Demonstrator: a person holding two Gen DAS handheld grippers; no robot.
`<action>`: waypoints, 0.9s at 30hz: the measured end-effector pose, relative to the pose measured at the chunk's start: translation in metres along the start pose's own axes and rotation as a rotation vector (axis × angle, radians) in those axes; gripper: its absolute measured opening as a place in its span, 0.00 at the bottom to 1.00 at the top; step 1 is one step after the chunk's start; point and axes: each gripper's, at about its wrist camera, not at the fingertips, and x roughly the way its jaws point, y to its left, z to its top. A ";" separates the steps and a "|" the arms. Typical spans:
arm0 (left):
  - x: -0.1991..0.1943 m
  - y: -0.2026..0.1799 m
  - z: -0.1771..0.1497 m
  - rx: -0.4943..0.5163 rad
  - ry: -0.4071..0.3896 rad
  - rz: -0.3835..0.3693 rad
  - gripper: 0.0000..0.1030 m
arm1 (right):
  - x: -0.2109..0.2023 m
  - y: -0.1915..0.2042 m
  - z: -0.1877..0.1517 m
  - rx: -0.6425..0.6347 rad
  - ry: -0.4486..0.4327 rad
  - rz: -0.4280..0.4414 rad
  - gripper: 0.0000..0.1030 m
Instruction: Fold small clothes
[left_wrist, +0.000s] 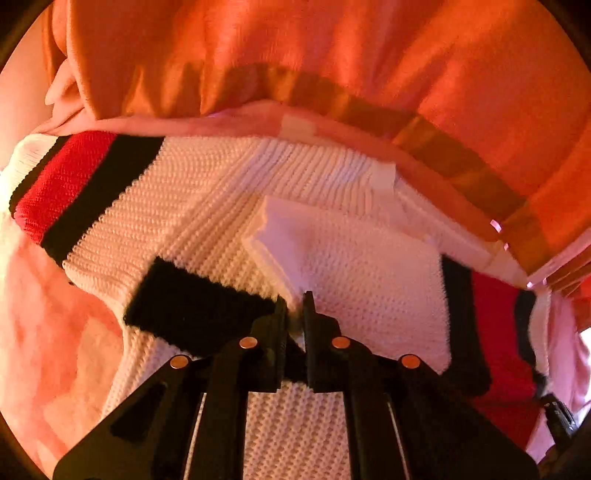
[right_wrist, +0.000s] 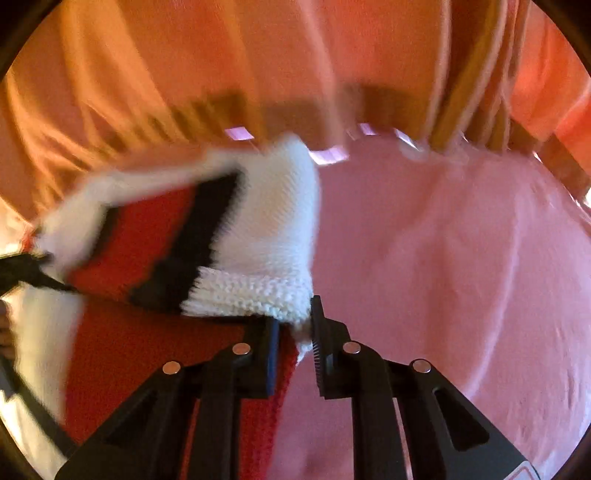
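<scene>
A small white knit sweater (left_wrist: 207, 206) with red and black stripes lies on a pink surface (left_wrist: 48, 332). My left gripper (left_wrist: 294, 306) is shut on a folded white edge of it, beside a black band (left_wrist: 192, 302). In the right wrist view, my right gripper (right_wrist: 295, 317) is shut on the sweater's (right_wrist: 266, 236) white ribbed cuff (right_wrist: 251, 291) and holds it lifted above the pink surface (right_wrist: 443, 277). The left gripper's tip (right_wrist: 22, 269) shows at the far left of that view. The right gripper's tip (left_wrist: 557, 417) shows at the lower right of the left wrist view.
An orange curtain-like cloth (left_wrist: 332, 55) with a darker band hangs behind the surface and shows in the right wrist view too (right_wrist: 184, 74). The pink cloth extends to the right of the sweater.
</scene>
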 end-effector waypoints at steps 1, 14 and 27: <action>0.000 0.001 -0.002 -0.001 -0.001 0.004 0.08 | -0.002 0.000 0.001 -0.006 -0.008 0.000 0.14; -0.002 0.000 -0.002 0.003 -0.005 0.008 0.11 | -0.060 0.049 0.020 -0.010 -0.137 0.130 0.07; -0.002 0.000 -0.004 0.022 -0.004 0.022 0.14 | 0.002 0.056 0.089 -0.021 -0.104 0.057 0.00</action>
